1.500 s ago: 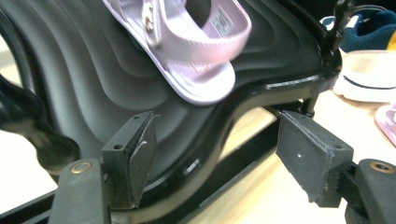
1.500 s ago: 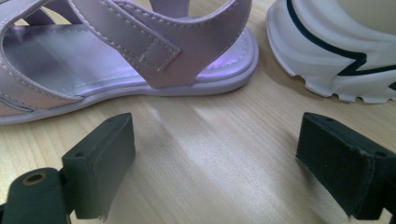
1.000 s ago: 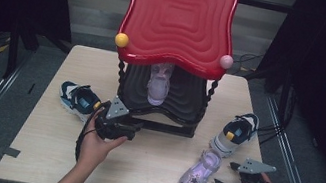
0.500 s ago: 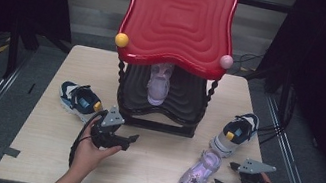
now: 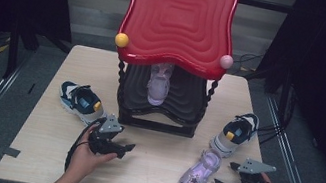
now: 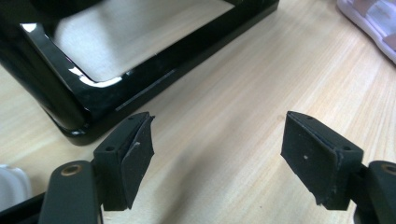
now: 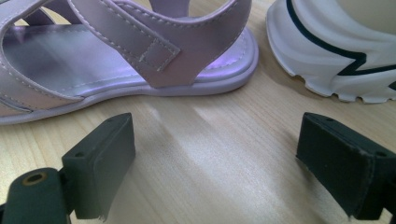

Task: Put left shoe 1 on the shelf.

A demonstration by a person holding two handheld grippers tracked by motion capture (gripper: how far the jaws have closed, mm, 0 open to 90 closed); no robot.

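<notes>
My left gripper lies low over the table in front of the black shoe rack, jaws open and pointing right, nothing between them. In the left gripper view the left gripper faces the rack's glossy base and bare wood. My right gripper rests open near the table's front right, beside a lilac sandal. In the right gripper view the right gripper stands just short of the sandal, with a white sneaker's sole at right. A second lilac sandal sits on the rack's shelf.
A red wavy panel with a yellow ball and a pink ball tops the rack. A navy and white sneaker lies left of the rack, a grey and white sneaker right of it. Cables trail from both grippers.
My left gripper has sunk and drawn back from beside the navy sneaker toward the table's near edge. The right gripper and the shoes have stayed put.
</notes>
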